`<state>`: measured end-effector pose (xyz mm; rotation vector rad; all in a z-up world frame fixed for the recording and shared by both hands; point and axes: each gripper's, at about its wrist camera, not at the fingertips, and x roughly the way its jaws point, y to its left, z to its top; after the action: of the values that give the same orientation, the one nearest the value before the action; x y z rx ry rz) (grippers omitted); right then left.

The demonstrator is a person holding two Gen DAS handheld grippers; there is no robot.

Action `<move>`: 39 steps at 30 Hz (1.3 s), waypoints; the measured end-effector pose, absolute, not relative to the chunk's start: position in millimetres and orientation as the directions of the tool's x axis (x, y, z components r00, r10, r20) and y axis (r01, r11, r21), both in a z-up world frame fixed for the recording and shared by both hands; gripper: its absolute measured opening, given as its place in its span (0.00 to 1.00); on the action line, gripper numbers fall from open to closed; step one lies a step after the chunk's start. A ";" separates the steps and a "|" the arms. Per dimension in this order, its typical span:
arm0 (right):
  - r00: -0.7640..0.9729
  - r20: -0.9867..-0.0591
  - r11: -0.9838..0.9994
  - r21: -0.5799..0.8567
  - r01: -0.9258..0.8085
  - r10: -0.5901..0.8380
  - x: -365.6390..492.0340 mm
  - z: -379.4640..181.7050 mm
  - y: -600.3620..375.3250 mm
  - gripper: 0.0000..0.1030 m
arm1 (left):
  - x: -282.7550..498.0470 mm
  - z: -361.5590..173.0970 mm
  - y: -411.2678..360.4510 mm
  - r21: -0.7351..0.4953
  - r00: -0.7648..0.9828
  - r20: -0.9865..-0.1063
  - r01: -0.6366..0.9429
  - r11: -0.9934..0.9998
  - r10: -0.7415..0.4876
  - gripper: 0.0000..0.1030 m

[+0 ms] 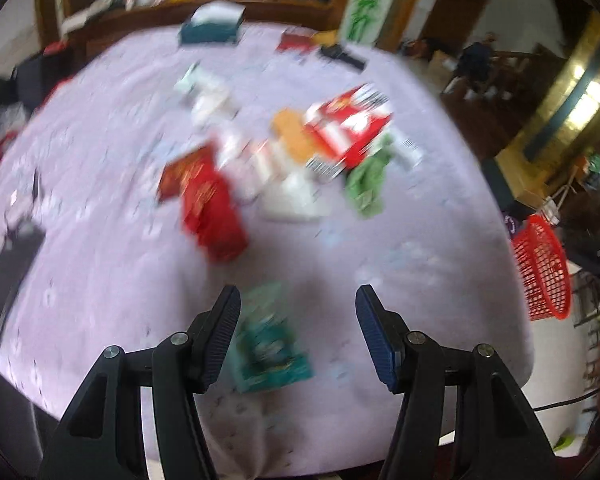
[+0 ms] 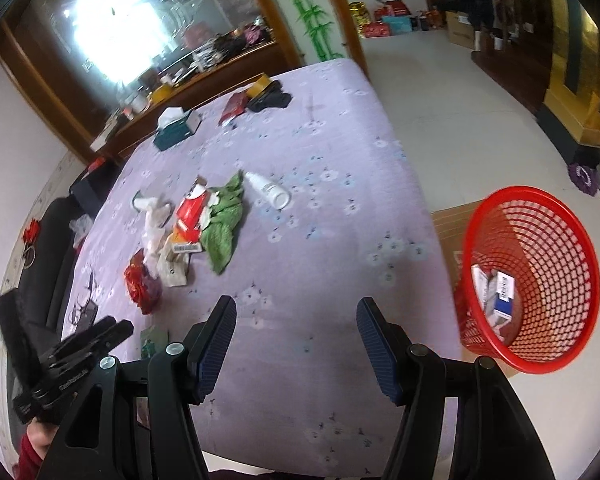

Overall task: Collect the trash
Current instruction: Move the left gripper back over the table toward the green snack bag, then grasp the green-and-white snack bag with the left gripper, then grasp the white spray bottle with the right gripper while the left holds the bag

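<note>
No legible text in either view, barcode stripes on a box (image 2: 504,294) inside the red basket (image 2: 556,216), barcode label on a packet (image 2: 186,247) on the table (image 2: 340,200), print on the red-and-white package (image 1: 350,124) blurred beyond reading

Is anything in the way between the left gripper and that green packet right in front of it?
No, nothing visible. The left gripper is open just above the green packet, which lies alone on the purple cloth. The other trash sits farther back.
</note>
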<state>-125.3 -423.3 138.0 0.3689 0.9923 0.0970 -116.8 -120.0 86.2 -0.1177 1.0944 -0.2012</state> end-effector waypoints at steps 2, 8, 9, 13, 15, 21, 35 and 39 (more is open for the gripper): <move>0.541 -0.802 0.937 0.343 0.071 0.253 -121.9 136.7 -418.6 0.65 | -117.0 72.7 -114.0 -0.194 0.401 -0.892 0.077 0.978 -0.209 0.57; 0.530 -0.804 0.941 0.337 0.031 0.270 -114.9 135.2 -410.9 0.65 | -119.2 40.8 -118.4 -0.142 0.317 -0.936 0.052 0.989 -0.151 0.57; 0.530 -0.804 0.942 0.335 0.029 0.270 -114.0 135.3 -410.4 0.65 | -118.3 38.1 -118.7 -0.135 0.314 -0.939 0.045 0.990 -0.142 0.57; 0.524 -0.808 0.943 0.332 0.025 0.271 -110.9 134.2 -410.6 0.65 | -113.5 29.6 -119.6 -0.124 0.308 -0.943 0.029 0.992 -0.127 0.57; 0.521 -0.810 0.943 0.331 0.026 0.270 -109.6 133.5 -411.6 0.65 | -111.2 28.3 -120.7 -0.106 0.322 -0.940 0.040 0.994 -0.113 0.55; 0.523 -0.808 0.942 0.335 0.030 0.271 -97.4 133.3 -415.5 0.65 | -103.8 30.8 -126.5 -0.083 0.358 -0.928 0.073 0.994 -0.104 0.34; 0.437 -0.866 0.970 0.213 -0.114 0.242 45.4 91.2 -380.9 0.50 | -105.8 83.6 -121.3 -0.116 0.451 -0.875 0.160 0.980 -0.177 0.32; 0.405 -0.887 0.973 0.174 -0.148 0.220 78.8 70.5 -365.1 0.44 | -108.0 88.1 -117.0 -0.109 0.457 -0.872 0.170 0.979 -0.176 0.32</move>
<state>78.8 -365.1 70.5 0.0714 1.1305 0.2329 -108.0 -117.0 88.1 -0.0062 1.0753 -0.2132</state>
